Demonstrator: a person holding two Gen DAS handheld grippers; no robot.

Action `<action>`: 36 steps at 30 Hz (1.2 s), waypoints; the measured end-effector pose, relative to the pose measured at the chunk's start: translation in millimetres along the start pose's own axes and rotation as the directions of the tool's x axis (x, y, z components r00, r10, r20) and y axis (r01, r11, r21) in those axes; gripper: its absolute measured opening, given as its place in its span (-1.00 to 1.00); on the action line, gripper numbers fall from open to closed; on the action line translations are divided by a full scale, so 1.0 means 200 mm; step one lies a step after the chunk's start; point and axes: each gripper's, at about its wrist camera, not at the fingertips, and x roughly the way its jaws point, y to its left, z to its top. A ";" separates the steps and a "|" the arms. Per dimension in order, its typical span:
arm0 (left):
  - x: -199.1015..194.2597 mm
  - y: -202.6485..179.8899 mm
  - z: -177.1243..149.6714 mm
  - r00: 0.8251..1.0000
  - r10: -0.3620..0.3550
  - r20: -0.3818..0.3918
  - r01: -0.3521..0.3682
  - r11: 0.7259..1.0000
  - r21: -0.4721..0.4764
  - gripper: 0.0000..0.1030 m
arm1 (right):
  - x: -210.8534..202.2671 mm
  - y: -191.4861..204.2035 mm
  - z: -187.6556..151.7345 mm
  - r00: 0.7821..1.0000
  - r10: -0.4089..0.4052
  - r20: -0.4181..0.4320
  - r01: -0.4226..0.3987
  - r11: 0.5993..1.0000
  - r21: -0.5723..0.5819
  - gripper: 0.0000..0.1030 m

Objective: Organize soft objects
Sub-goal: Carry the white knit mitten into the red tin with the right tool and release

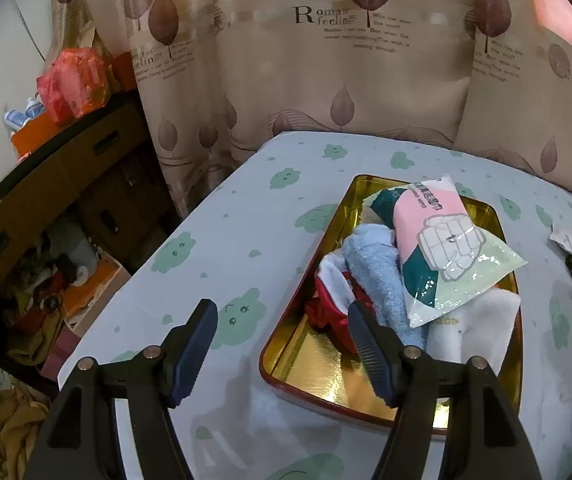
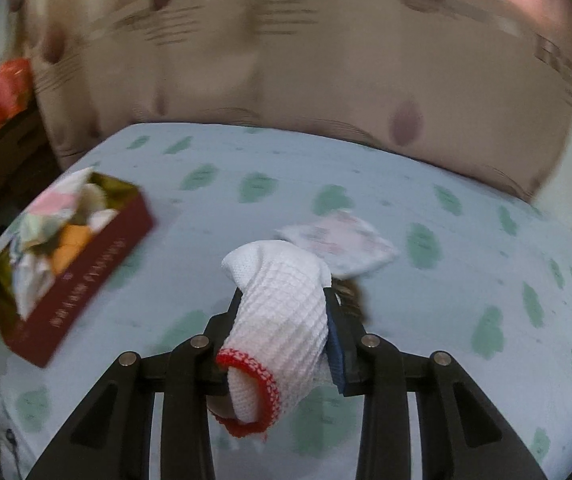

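- White knit glove with red cuff [image 2: 282,312]: sitting clamped in right gripper [image 2: 286,308], above the cloud-print tablecloth [image 2: 466,216].
- Left gripper [image 1: 282,340]: jaws standing apart, empty, hovering over gold-lined red tin box [image 1: 310,364] holding towels.

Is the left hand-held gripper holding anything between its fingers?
No, the left hand-held gripper stands open and empty above the near end of the gold tin.

Blurred curtain [image 2: 286,60] and tin [image 2: 86,272]
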 end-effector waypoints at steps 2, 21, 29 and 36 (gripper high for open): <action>0.01 0.01 0.00 1.000 0.000 -0.004 0.000 1.000 -0.012 0.35 | 0.02 0.11 0.03 1.000 0.030 -0.006 -0.030 0.999 -0.038 -0.38; -0.01 0.10 0.03 1.000 0.014 0.018 -0.012 0.996 -0.093 0.35 | 0.25 0.80 0.31 0.994 0.098 -0.040 -0.105 0.963 -0.247 -0.38; -0.01 0.13 0.03 1.000 0.021 0.021 -0.018 0.992 -0.124 0.35 | 0.37 0.93 0.33 0.996 0.073 -0.059 -0.087 0.954 -0.287 -0.38; 0.00 0.13 0.03 1.000 0.011 0.013 -0.009 0.991 -0.130 0.35 | 0.43 1.01 0.35 0.990 0.112 -0.084 -0.132 0.950 -0.282 -0.38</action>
